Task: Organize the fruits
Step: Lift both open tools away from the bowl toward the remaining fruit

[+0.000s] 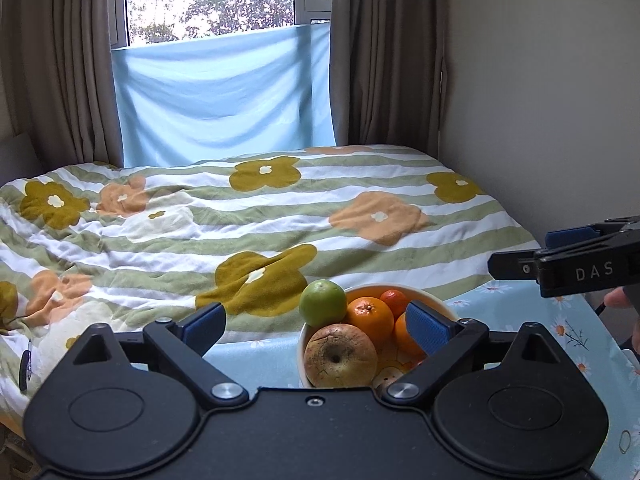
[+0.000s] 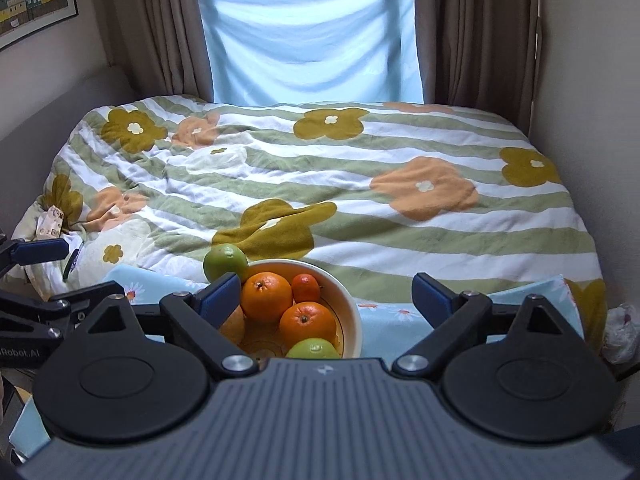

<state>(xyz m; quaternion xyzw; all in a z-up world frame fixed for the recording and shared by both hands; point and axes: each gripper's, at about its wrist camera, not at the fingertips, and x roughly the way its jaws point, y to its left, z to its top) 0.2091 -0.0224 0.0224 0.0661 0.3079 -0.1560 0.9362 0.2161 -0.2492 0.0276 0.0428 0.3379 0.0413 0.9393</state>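
A cream bowl [image 1: 436,300] [image 2: 352,312] stands on a light blue daisy tablecloth [image 1: 520,320] [image 2: 392,316]. It holds oranges [image 1: 370,316] [image 2: 266,296], a small tangerine [image 2: 306,287], a wrinkled brownish apple [image 1: 340,354] and a green fruit [image 2: 312,349]. Another green fruit [image 1: 323,303] [image 2: 225,262] sits at the bowl's far left rim. My left gripper [image 1: 316,326] is open and empty, just above the bowl. My right gripper [image 2: 326,296] is open and empty, above the bowl's right side; it also shows in the left wrist view [image 1: 560,256].
A bed with a flowered striped duvet [image 1: 256,216] [image 2: 320,168] lies right behind the table. Curtains [image 1: 384,52] and a blue cloth [image 1: 224,96] hang behind it. A wall [image 1: 560,80] is at the right. A white plastic bag [image 2: 620,332] lies at the table's right end.
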